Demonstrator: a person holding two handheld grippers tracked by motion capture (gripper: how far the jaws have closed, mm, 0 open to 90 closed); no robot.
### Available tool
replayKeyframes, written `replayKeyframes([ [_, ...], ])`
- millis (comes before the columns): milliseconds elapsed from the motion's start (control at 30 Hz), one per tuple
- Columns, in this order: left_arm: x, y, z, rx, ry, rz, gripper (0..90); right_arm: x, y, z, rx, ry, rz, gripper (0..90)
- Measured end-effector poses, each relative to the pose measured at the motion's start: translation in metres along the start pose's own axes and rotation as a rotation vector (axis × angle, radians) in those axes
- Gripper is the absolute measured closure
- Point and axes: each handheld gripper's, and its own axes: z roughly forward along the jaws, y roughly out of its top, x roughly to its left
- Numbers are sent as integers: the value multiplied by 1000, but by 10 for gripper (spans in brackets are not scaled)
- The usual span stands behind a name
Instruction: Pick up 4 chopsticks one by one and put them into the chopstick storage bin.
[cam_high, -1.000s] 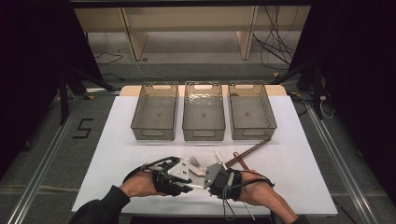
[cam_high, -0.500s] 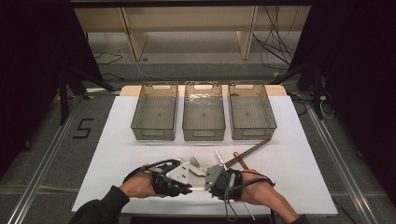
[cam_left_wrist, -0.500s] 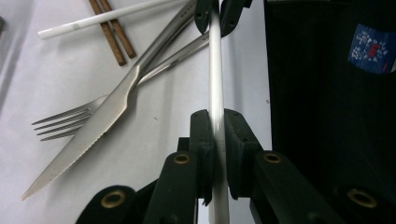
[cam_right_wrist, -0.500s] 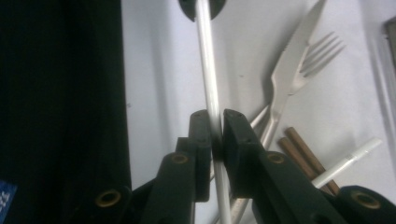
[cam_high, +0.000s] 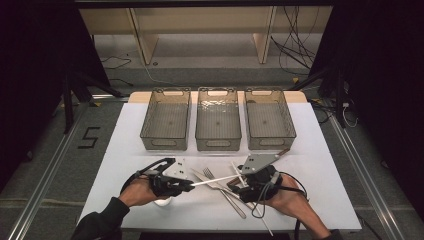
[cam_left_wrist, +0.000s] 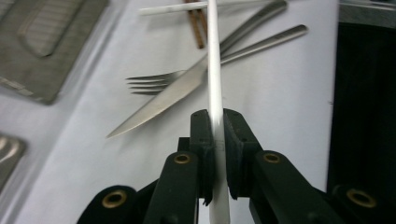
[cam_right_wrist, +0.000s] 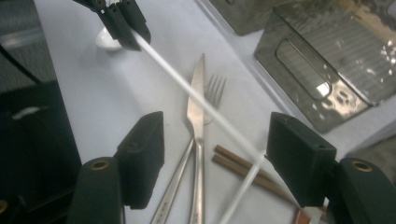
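Since the earlier frame, right claw (cam_right_wrist: 212, 156) has just spread off the white chopstick (cam_high: 215, 180); left claw (cam_left_wrist: 216, 140) pinches it at lower center, above knife (cam_right_wrist: 196, 112) and fork (cam_right_wrist: 214, 88).

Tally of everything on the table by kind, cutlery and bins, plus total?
Clear plastic bins: 3
Knife: 1
Fork: 1
White chopsticks: 2, one clamped in the left gripper
Brown chopsticks: 2
Small white piece by the left hand, partly hidden, kind unclear: 1
Total: 10
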Motion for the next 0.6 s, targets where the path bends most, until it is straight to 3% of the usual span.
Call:
replayKeyframes([
  [100,6,-3,-5,-15,43,-52,828,-3,-8,-4,-15,-33,71,368],
  [267,14,-4,-13,-54,132,-131,828,-13,-27,2,25,-73,196,325],
  [400,21,-5,-20,-101,194,-198,829,-18,-37,12,90,-101,252,308],
  [600,31,-8,-31,-129,252,-256,829,-22,-40,15,98,-103,278,308],
])
